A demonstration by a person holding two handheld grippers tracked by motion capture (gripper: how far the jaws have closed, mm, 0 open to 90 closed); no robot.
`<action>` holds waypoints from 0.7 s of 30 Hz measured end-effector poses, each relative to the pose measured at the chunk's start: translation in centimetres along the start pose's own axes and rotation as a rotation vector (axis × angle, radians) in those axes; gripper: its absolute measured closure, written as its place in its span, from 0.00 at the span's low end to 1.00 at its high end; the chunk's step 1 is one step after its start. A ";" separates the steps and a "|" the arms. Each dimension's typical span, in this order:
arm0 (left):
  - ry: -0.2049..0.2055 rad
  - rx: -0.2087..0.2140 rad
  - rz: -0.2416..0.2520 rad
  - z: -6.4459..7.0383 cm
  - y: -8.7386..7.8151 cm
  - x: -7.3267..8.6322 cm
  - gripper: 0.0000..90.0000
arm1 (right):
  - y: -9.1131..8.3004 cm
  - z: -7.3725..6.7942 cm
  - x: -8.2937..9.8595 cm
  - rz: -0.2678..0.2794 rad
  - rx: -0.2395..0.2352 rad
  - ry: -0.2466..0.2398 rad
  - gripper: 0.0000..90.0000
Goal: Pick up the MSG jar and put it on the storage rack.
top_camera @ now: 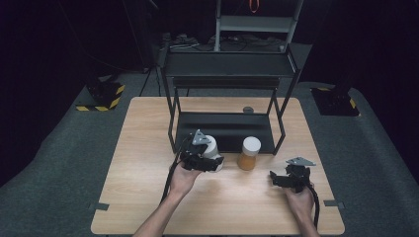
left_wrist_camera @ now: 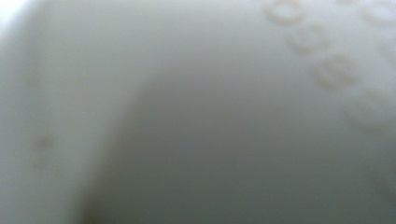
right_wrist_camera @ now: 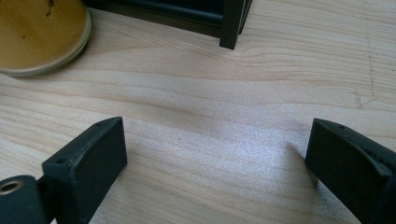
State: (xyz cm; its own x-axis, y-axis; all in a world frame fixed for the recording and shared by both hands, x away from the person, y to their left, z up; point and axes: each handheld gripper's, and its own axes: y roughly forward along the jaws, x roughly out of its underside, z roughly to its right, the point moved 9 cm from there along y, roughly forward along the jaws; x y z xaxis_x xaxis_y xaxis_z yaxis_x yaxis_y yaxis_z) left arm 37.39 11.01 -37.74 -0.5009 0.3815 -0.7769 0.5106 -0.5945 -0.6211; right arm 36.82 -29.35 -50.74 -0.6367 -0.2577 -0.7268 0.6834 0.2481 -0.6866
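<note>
On the wooden bench [top_camera: 143, 163], the left hand-held gripper [top_camera: 211, 162] sits against a white container [top_camera: 211, 147] just in front of the black rack [top_camera: 227, 94]; its own view is a blur of white surface, and I cannot tell whether the jaws are clamped on it. Just to the right stands an amber jar with a white lid [top_camera: 249, 153]. Farther right, the right hand-held gripper [right_wrist_camera: 217, 161] hovers low over bare wood, jaws wide apart and holding nothing.

White jar [top_camera: 212, 147], amber jar [top_camera: 248, 154] white-lidded, black rack [top_camera: 226, 129], perhaps pale-lettered
</note>
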 end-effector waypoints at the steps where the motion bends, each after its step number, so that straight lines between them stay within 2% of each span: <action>1: 0.002 0.002 -0.003 -0.1 -0.2 -0.6 0.33 | 0.0 0.0 0.0 0.000 0.000 0.000 0.05; 7: 0.003 0.017 -0.006 -0.4 -1.5 -3.3 0.33 | 0.0 0.0 0.0 0.000 0.000 0.001 0.05; 14: 0.025 0.021 -0.021 -0.7 -3.0 -7.2 0.33 | 0.0 0.0 0.0 0.000 0.000 0.001 0.05; 18: 0.024 0.023 -0.020 -0.9 -3.9 -9.4 0.33 | 0.0 0.0 0.0 0.000 0.000 0.001 0.05; 21: 0.034 0.020 -0.038 -1.1 -4.4 -11.2 0.33 | 0.0 0.0 0.0 0.000 0.000 0.001 0.05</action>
State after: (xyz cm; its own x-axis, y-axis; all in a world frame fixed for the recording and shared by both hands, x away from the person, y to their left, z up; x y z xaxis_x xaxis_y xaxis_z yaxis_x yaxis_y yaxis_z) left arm 41.54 10.14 -26.46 -0.4952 0.4279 -0.7561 0.4777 -0.5928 -0.6484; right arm 36.82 -29.35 -50.74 -0.6369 -0.2565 -0.7270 0.6834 0.2486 -0.6864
